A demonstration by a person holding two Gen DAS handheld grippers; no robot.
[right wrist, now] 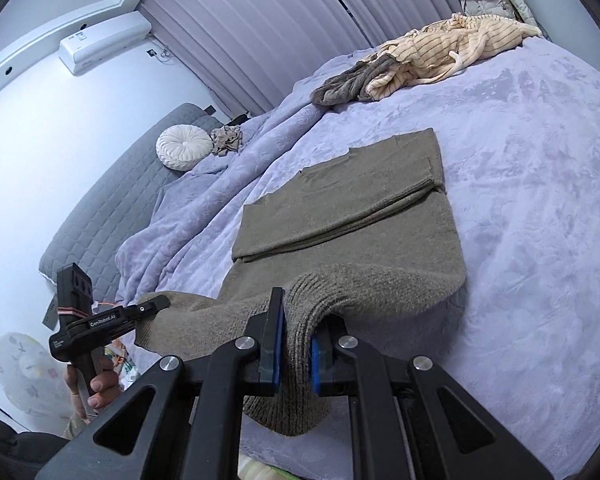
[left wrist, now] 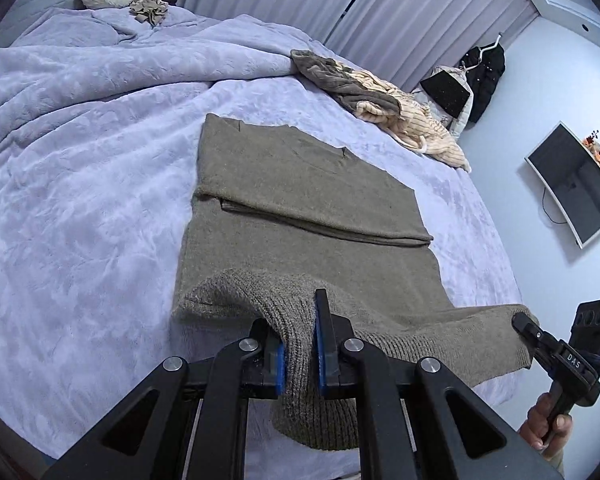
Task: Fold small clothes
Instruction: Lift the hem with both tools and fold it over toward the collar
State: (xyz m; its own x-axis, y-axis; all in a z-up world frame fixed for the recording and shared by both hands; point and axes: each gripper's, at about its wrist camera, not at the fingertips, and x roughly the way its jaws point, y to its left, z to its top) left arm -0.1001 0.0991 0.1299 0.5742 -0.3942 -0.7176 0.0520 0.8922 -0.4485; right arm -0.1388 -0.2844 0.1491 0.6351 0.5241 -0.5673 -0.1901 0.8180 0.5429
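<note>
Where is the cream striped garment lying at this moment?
The cream striped garment lies crumpled at the far edge of the bed, beyond the olive sweater, touching a grey garment near the curtains.

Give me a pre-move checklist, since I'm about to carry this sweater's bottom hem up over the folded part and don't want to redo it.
1. Left claw gripping the ribbed hem: ok, knit is bunched between its blue pads.
2. Right claw gripping the hem: ok, the same there.
3. Hem between the claws level: not ok, it sags in the middle.
4. Olive sweater body flat on the lavender blanket: ok, sleeves are already folded across.
5. Landing area free: ok, the striped clothes pile lies apart, near the bed's far edge.
6. Both layers of the hem caught: cannot tell.
</note>
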